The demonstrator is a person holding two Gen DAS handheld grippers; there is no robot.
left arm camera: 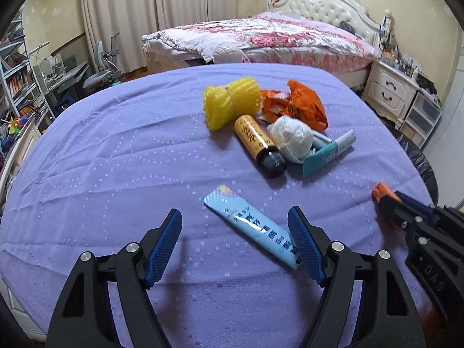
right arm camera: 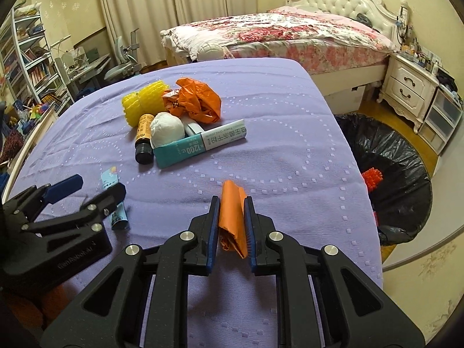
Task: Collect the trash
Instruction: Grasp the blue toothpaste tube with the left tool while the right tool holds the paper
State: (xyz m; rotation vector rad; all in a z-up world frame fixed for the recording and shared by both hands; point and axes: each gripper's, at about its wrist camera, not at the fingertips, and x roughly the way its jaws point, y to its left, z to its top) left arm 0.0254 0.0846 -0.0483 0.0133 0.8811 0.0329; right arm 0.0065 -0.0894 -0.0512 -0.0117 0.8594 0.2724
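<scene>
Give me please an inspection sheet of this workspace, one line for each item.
Surface: purple cloth covers the table.
Job's things: blue tube, yellow foam net, orange bag, amber bottle, white wad, teal box; bin lined black.
Clutter: nothing seen.
Grippers: left tool open around tube; right tool shut on orange scrap.
Cables: nothing seen.
Surroundings: bed, nightstand, shelves.

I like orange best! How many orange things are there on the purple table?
2: a crumpled orange bag in the pile beside the yellow foam net, and a folded orange wrapper pinched in the right gripper.
</scene>
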